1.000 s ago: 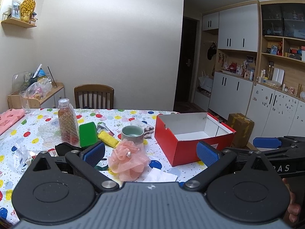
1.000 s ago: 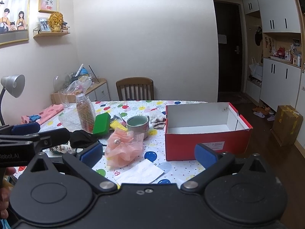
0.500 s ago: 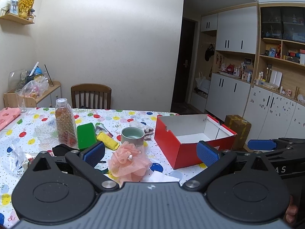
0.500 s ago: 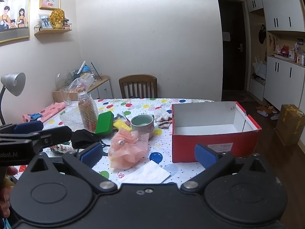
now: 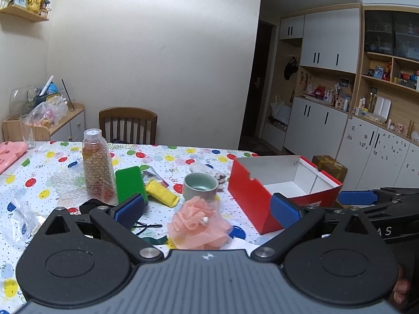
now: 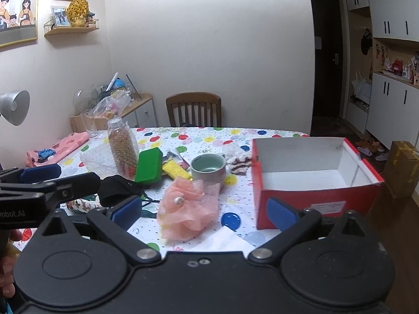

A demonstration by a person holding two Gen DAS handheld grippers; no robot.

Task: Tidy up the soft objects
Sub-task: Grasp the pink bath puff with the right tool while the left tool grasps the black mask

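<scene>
Even, moderately bright indoor light from above, source out of frame. Both wrist views sharp at centre; strong fisheye bending at edges, dark vignette in top corners. Wall (image 5: 157, 52) shows a soft falloff towards the doorway (image 6: 327, 65), which is dark. Shadows on the counter (image 6: 209, 136) faint and diffuse. Mild glare on the box (image 6: 309, 157) interior. No motion blur.

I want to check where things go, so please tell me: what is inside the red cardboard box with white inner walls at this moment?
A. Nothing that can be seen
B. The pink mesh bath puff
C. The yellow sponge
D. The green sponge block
A: the red cardboard box shows only its bare white floor, while the pink mesh bath puff lies on the tablecloth beside it.
</scene>
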